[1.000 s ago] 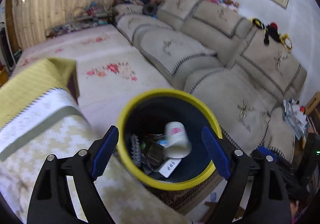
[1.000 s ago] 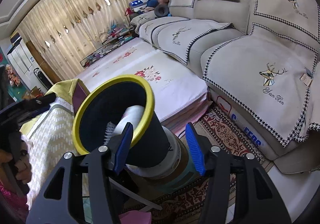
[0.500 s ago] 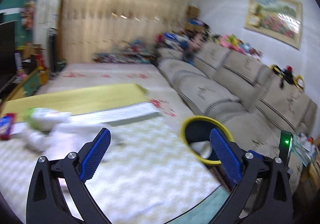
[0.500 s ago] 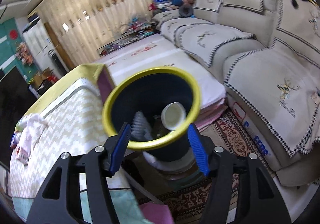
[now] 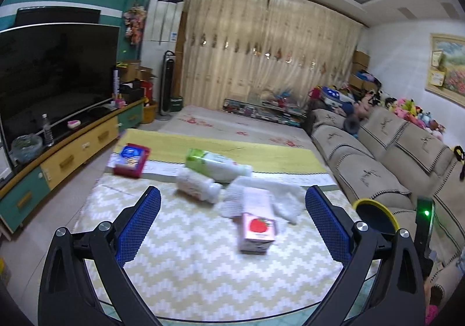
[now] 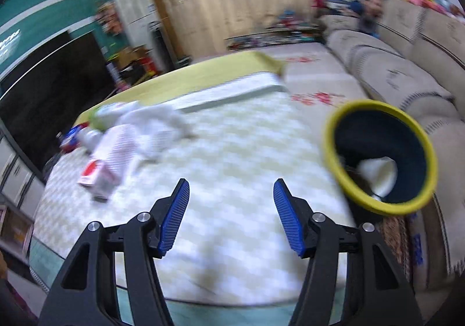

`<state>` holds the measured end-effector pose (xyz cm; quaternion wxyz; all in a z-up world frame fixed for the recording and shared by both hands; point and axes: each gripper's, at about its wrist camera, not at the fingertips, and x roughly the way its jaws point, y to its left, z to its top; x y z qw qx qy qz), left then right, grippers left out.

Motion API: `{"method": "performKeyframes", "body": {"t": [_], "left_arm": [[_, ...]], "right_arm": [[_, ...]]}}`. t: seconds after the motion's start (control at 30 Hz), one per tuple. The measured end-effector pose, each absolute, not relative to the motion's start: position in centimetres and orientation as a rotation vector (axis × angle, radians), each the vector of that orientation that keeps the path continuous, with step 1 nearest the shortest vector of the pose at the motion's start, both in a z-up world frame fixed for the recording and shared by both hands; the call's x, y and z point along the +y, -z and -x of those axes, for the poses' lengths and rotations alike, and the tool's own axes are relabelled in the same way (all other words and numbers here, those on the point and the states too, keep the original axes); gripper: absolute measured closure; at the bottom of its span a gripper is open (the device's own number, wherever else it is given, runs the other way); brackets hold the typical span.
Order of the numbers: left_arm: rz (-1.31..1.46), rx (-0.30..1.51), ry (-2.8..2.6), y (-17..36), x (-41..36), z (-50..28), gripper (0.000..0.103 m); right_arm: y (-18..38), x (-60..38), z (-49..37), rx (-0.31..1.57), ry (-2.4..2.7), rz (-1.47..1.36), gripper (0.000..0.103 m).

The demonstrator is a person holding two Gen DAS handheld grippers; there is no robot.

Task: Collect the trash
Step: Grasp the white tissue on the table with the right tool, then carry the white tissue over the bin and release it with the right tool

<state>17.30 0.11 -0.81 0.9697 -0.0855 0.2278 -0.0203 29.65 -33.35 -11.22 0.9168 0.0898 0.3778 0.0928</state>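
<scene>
A pink strawberry carton [image 5: 257, 220] lies on the zigzag-patterned table [image 5: 189, 253], just ahead of my open, empty left gripper [image 5: 232, 201]. Behind it lie white tissue [image 5: 276, 195], a white bottle [image 5: 197, 185], a green-and-white bottle [image 5: 216, 164] and a red box [image 5: 130, 160]. The yellow-rimmed dark bin [image 6: 380, 157] stands off the table's right edge with a white cup [image 6: 377, 172] inside; its rim also shows in the left wrist view [image 5: 375, 209]. My right gripper [image 6: 231, 195] is open and empty over the table, with the carton [image 6: 101, 172] far to its left, blurred.
A beige sofa [image 5: 392, 157] runs along the right. A TV [image 5: 55, 76] on a yellow-and-green cabinet [image 5: 66, 160] lines the left wall. A floral mat [image 5: 232, 125] lies beyond the table, and a patterned rug [image 6: 398, 236] lies under the bin.
Both grippers have swung left, away from the bin and over the table. The trash on the table has come into view ahead of the left gripper. Both stay open.
</scene>
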Motion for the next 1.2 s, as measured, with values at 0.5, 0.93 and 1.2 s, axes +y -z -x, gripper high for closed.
{"method": "performKeyframes", "body": {"t": [0.5,0.93,1.2], "left_arm": [[0.242,0.507,0.019,3.2,3.8,-18.0,0.005],[0.252,0.542,0.037,4.5,3.4,-18.9,0.005],[0.243,0.544,0.044,4.6,2.9,-18.9,0.005]], "right_arm": [[12.6,-22.6,-40.3,0.923,-0.290,0.018,0.046],[14.0,-22.3,-42.1,0.957,-0.292,-0.009,0.098],[9.1,-23.0,-41.7,0.858,-0.338,-0.060,0.100]]}}
